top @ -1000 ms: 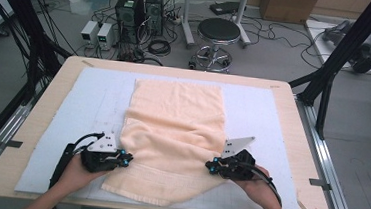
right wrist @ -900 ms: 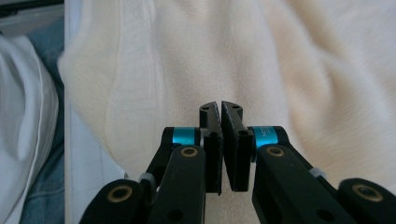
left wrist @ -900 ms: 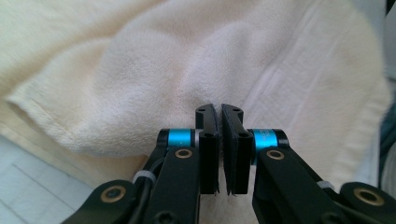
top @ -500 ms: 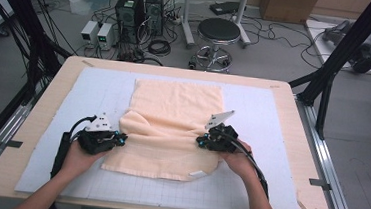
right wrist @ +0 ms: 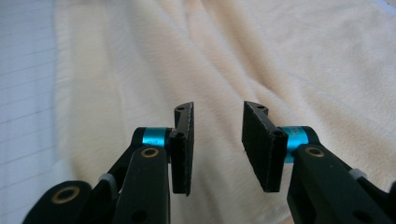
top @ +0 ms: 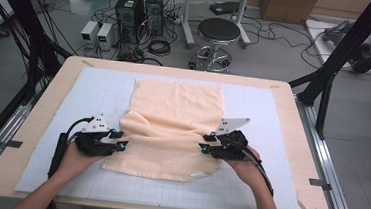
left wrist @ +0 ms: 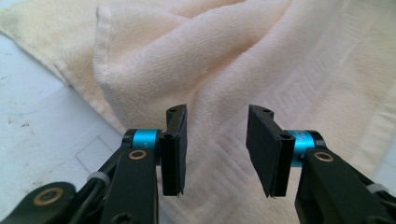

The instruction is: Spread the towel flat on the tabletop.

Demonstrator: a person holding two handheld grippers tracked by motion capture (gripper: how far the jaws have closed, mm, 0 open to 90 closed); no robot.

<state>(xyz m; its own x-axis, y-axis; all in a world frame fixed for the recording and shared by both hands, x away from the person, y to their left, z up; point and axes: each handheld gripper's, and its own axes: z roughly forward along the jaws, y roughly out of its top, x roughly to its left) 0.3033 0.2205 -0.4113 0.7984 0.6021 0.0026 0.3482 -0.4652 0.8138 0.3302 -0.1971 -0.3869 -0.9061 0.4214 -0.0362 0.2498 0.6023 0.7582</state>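
A peach towel [top: 178,104] lies on the pale gridded mat [top: 94,87], with a raised fold running across its middle. My left gripper [top: 124,140] rests at the towel's left edge by that fold and points right. My right gripper [top: 204,141] sits at the fold's right end and points left. In the left gripper view the left gripper [left wrist: 215,135] is open over the towel [left wrist: 280,60]. In the right gripper view the right gripper [right wrist: 217,126] is open above the towel [right wrist: 303,56]. Both pairs of jaws have just been opening, with nothing pinched between them.
The mat covers most of a wooden table [top: 293,113], leaving bare strips left and right of the towel. Black frame posts [top: 325,90] stand at the table's sides. A stool [top: 219,32] and computer boxes [top: 130,10] stand on the floor beyond the far edge.
Both grippers moved away from the person, carrying the towel's edges toward its middle. Their jaws then opened and let the cloth go, leaving a fold there.
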